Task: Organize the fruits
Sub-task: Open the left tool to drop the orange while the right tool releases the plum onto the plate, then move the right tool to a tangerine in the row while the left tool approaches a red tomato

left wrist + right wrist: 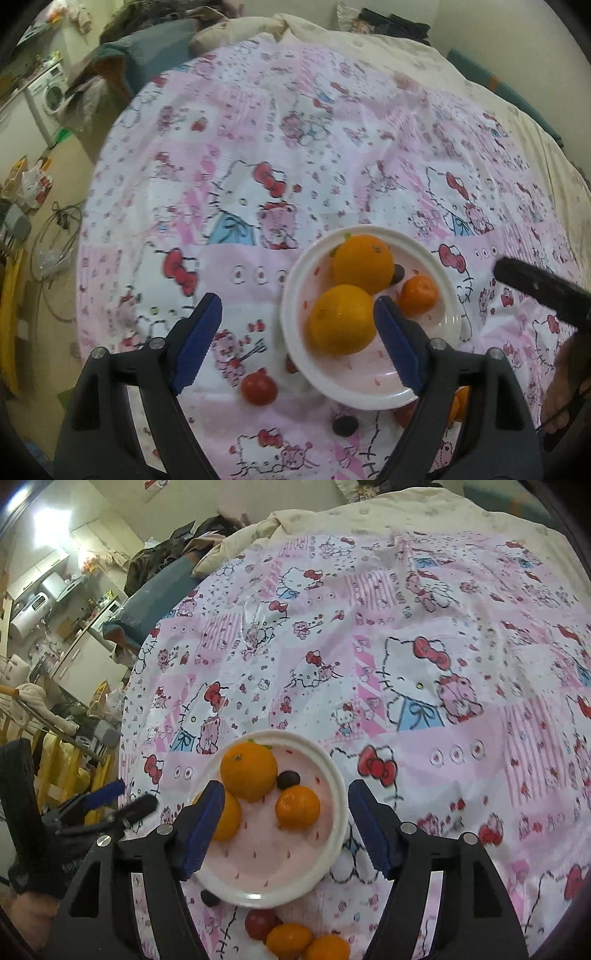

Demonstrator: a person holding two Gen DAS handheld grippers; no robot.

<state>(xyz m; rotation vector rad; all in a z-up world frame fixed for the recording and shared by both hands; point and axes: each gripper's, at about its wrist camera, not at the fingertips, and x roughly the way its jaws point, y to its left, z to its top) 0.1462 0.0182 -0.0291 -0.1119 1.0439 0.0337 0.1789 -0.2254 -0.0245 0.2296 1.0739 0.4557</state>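
Left wrist view looks down on a round white plate [369,397] with a raised rim and a pale pink, speckled centre, lying on a bed [258,166] spread with a thin, creased pink-and-white sheet printed with Hello Kitty cartoon figures and red bows; no writing can be read. On the plate sit two large, smooth-skinned oranges [364,263] touching each other, a smaller mandarin [418,294] beside them and a dark, oval grape [398,274] tucked between. Off the plate, on the sheet, lie a glossy red cherry tomato [258,388] and another dark grape [344,425] near the rim. The left tongs [297,341], black with ribbed blue pads, stand wide open and hold nothing. Right wrist view shows the right tongs [286,829], of the same make, spread wide above the plate and empty, with two more mandarins [289,939] and a red tomato [260,923] on the sheet just below the rim.
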